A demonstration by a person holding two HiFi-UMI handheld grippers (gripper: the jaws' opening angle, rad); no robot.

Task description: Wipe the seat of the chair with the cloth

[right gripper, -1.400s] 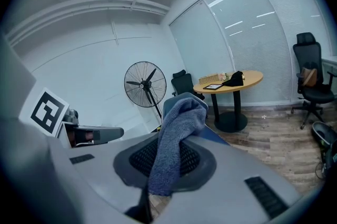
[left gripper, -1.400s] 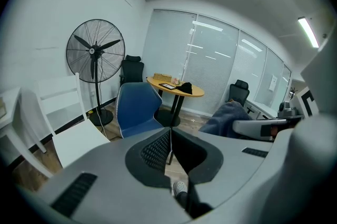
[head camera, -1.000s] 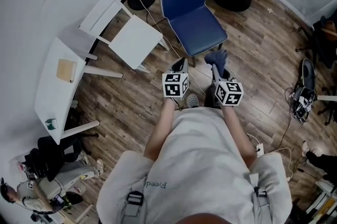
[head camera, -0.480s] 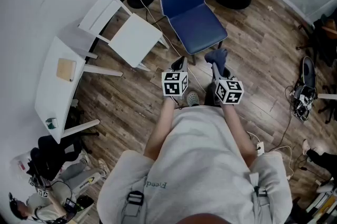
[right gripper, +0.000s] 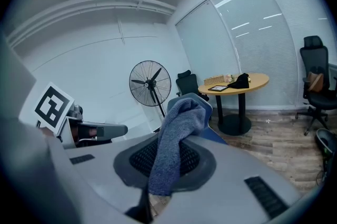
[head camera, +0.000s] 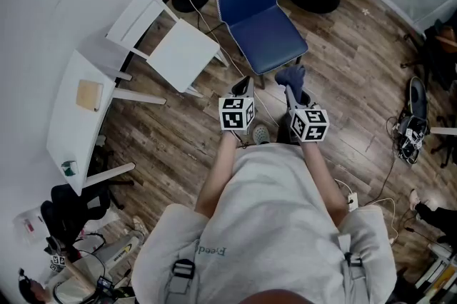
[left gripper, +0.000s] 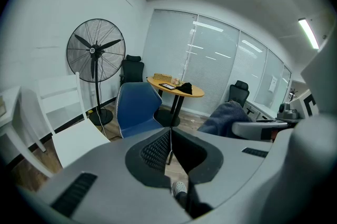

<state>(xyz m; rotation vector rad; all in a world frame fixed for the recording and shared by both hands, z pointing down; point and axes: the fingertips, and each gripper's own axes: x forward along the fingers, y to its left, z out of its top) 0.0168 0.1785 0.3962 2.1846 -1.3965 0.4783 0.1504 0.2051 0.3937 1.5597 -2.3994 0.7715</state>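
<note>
Blue chair [head camera: 265, 35] stands just ahead, its seat apparently not yet wiped. Grey-blue cloth [head camera: 291, 76] is pinched in the right tongs [head camera: 295, 94], near the seat's front edge. Left tongs [left gripper: 169, 144] are pressed together, empty. Approach step; next, lower the cloth onto the seat.

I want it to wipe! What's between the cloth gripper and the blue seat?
Just the cloth itself, sticking out of the right gripper toward the seat, over bare wood floor. The head view shows it.
</note>
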